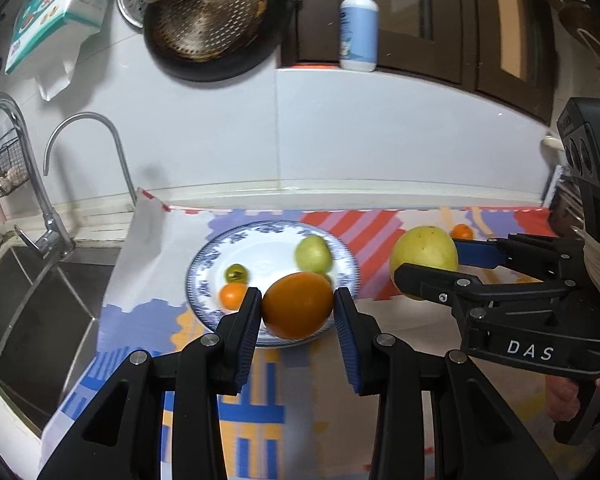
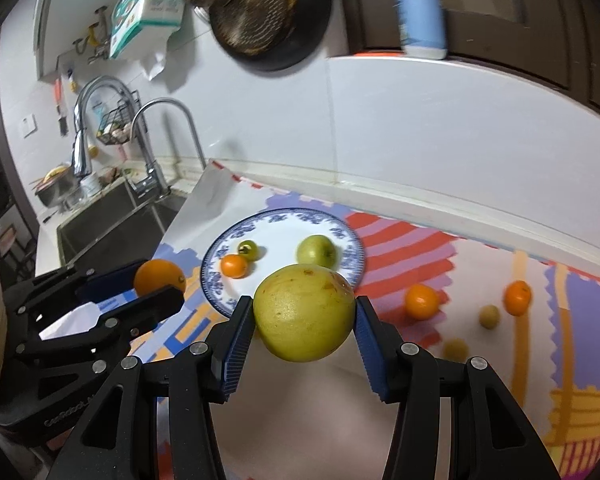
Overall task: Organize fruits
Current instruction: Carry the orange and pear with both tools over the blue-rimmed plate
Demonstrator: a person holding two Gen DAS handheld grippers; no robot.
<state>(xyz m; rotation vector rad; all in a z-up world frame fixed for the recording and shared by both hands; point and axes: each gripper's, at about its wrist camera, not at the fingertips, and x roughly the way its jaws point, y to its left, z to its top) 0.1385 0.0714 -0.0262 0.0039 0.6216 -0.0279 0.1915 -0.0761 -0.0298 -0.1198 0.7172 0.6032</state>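
Note:
My left gripper (image 1: 298,306) is shut on a large orange (image 1: 298,305) and holds it over the near rim of a blue-patterned white plate (image 1: 212,264). On the plate lie a green fruit (image 1: 314,254), a small dark green fruit (image 1: 236,273) and a small orange (image 1: 232,295). My right gripper (image 2: 304,320) is shut on a big yellow-green fruit (image 2: 304,316), held right of the plate (image 2: 276,220). Two small oranges (image 2: 421,301) (image 2: 518,297) and two small yellow fruits (image 2: 489,316) lie on the mat at the right.
A colourful patterned mat (image 1: 260,400) covers the counter. A sink (image 1: 32,300) with two taps (image 1: 84,136) is at the left. A pan with a sieve (image 1: 208,20) and a box (image 1: 56,4) hang on the white wall. A pump bottle (image 1: 358,24) stands on the ledge.

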